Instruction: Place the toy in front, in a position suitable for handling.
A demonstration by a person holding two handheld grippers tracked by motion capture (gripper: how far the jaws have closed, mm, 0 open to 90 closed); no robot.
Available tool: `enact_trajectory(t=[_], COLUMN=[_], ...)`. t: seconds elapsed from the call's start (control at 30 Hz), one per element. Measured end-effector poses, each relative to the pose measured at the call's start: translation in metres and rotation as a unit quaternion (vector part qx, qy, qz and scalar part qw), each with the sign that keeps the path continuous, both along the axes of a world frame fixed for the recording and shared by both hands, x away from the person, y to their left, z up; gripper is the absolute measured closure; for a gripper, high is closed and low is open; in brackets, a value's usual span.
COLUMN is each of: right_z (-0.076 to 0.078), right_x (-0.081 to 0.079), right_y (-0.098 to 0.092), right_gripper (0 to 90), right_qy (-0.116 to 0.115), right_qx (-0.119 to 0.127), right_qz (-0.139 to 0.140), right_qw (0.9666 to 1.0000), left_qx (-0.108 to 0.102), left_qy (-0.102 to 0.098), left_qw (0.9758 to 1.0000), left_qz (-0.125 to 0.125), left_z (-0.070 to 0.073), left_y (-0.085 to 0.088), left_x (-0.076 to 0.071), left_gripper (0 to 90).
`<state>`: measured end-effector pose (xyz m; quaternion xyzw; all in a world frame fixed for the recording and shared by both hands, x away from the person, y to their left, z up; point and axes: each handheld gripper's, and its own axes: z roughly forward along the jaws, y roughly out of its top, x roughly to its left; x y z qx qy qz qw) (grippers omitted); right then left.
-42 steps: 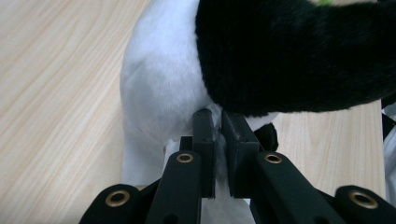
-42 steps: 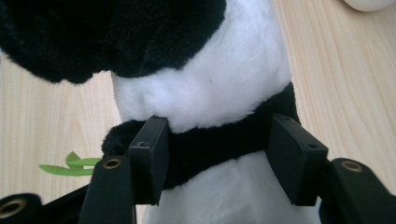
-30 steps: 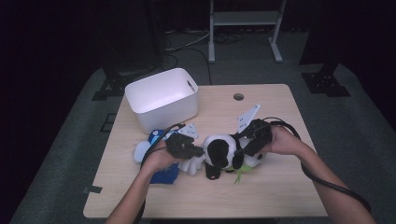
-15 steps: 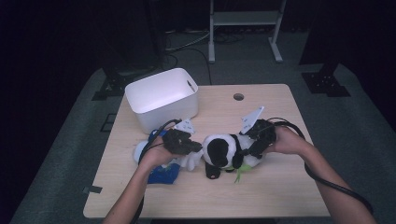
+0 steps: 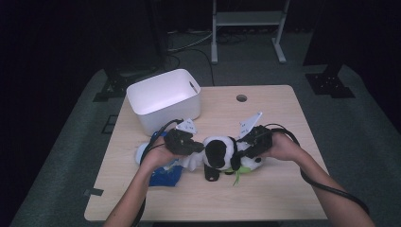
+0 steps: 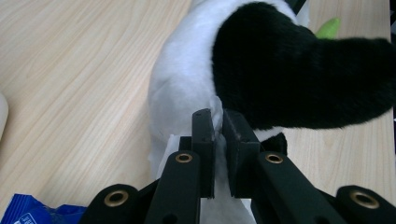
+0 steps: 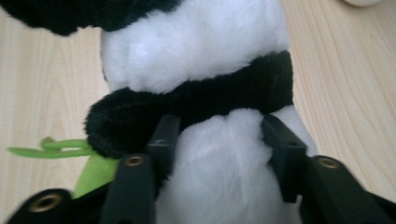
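- A plush panda (image 5: 220,152) lies on its side on the counter (image 5: 283,198), near the middle and a little toward the front edge, with both grippers on it.
- The left gripper (image 6: 218,140) has its fingers nearly together, pinching a thin white tag or fold of cloth at the panda's white side; in the high view the same gripper (image 5: 197,148) meets the toy from the left.
- The right gripper (image 7: 219,140) straddles the panda's white body just below a black band of fur. Its fingers have just been closing, and both now press into the plush.
- In the high view the right gripper (image 5: 246,152) comes at the toy from the right, and a hand (image 5: 283,149) holds it from behind.
- Green cloth leaves (image 7: 65,154) stick out beside the panda's black arm, flat on the wood.
- A blue packet (image 5: 163,175) lies under the left hand (image 5: 158,156), toward the counter's front left.
- A white bin (image 5: 163,97) stands at the back left corner, well apart from the panda.
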<state>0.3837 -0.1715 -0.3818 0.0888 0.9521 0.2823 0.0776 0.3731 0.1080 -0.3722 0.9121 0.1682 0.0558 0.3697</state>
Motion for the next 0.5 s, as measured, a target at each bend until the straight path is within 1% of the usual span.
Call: enact_trajectory(t=[0.03,0.07,0.1,0.17,0.2,0.23,0.3,0.37,0.43,0.5], right_z=[0.001,0.003,0.004,0.007,0.008,0.009,0.011,0.012,0.014,0.015], right_x=[-0.002,-0.003,-0.003,-0.003,-0.004,-0.005,-0.007,-0.009,-0.013,-0.014], right_y=[-0.001,-0.003,-0.004,-0.005,-0.005,-0.005,-0.004,-0.003,-0.001,0.0], right_gripper=[58.0,59.7,60.4,61.4,61.6,61.7,62.1,62.2,62.2,62.3], right_qy=[-0.001,0.002,0.008,0.027,0.027,0.033,0.042,0.057,0.061,0.071], right_qx=[0.003,0.006,0.012,0.025,0.024,0.028,0.033,0.036,0.034,0.035], right_qz=[-0.003,-0.005,-0.006,-0.022,-0.021,-0.027,-0.024,-0.022,-0.019,-0.02], right_qw=[1.0,1.0,0.9999,0.9991,0.9991,0.9987,0.9983,0.9975,0.9974,0.9967], left_qx=[0.001,0.001,0.001,0.001,0.003,0.001,0.003,0.001,0.0,0.001], left_qy=[0.0,-0.001,-0.002,-0.004,-0.005,-0.005,-0.005,-0.002,-0.003,-0.003], left_qw=[1.0,1.0,1.0,1.0,1.0,1.0,1.0,1.0,1.0,1.0], left_qz=[0.0,0.0,0.002,0.002,0.001,0.003,0.002,0.003,0.004,0.002], left_z=[0.0,0.001,0.001,0.002,0.003,0.003,0.004,0.004,0.004,0.004], left_y=[0.001,0.001,0.001,0.002,0.003,0.003,0.005,0.006,0.006,0.006], left_x=[0.0,0.0,0.0,-0.001,-0.001,-0.001,-0.001,-0.002,-0.002,-0.002], left_gripper=[83.1,83.1,83.1,83.1,83.1,83.1,83.1,83.1,83.1,83.1])
